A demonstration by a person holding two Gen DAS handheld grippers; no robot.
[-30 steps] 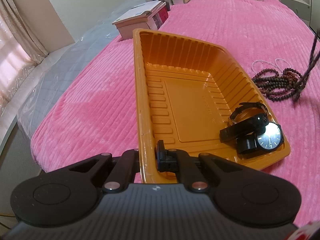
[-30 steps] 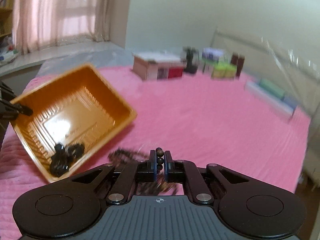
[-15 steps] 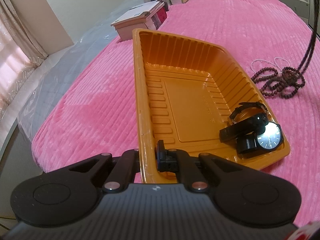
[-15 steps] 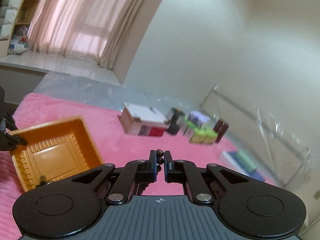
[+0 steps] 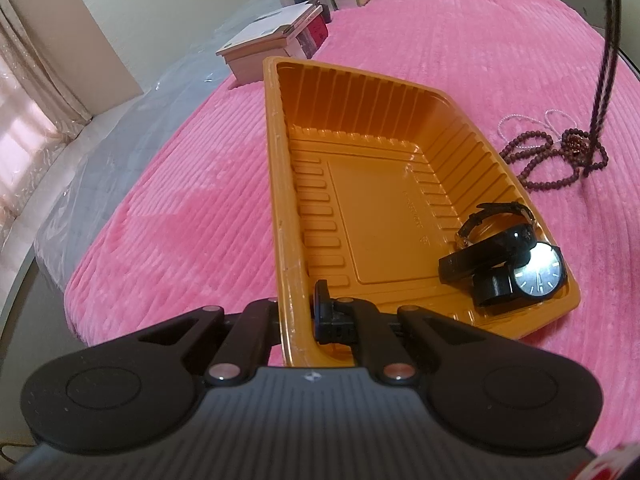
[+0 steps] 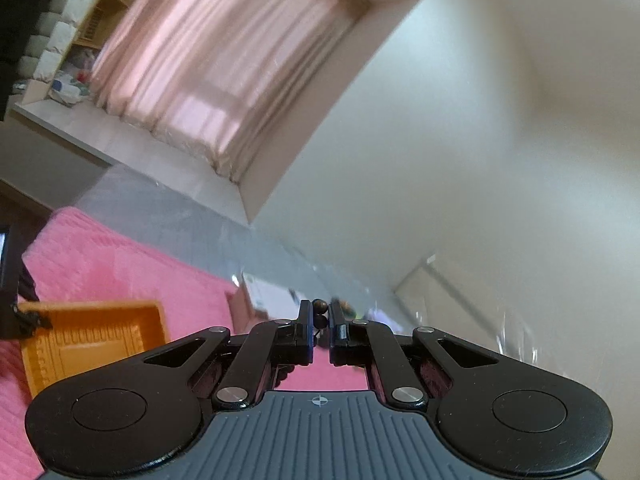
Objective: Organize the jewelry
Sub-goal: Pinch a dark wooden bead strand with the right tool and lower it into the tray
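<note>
So, closest in: the left gripper (image 5: 299,312) is pinched shut on the near-left rim of the orange tray (image 5: 280,184), one finger inside the wall and one outside. My read is it's just there to pin the tray down on the pink bedspread (image 5: 168,216) so it doesn't slide or tip when stuff drops in. The thing looks like thin plastic, probably pretty skittish on a soft bed.

A bit further in, the near-right corner of the tray already has a pile of black watches (image 5: 508,256), one with its dial facing up. The rest of the tray is bare.

Past the tray's right wall, the brown bead necklace (image 5: 560,156) is half piled on the bedspread, and a doubled strand of it (image 5: 606,60) runs straight up out of the top of the frame. There's also a thin string of pale beads (image 5: 524,120) lying just beyond it.

That's where the other camera fills the gap: the right gripper (image 6: 320,322) is closed on a couple of brown beads (image 6: 319,308), so it's the one holding that strand up. I'd guess it's high so the whole length clears the bed before swinging over to the tray.

The right view can't see the dangling part or the pile at all, mostly just curtain (image 6: 208,60) and wall. The left view never shows the right gripper. Far back, boxes (image 5: 276,44) sit at the bed's edge.
</note>
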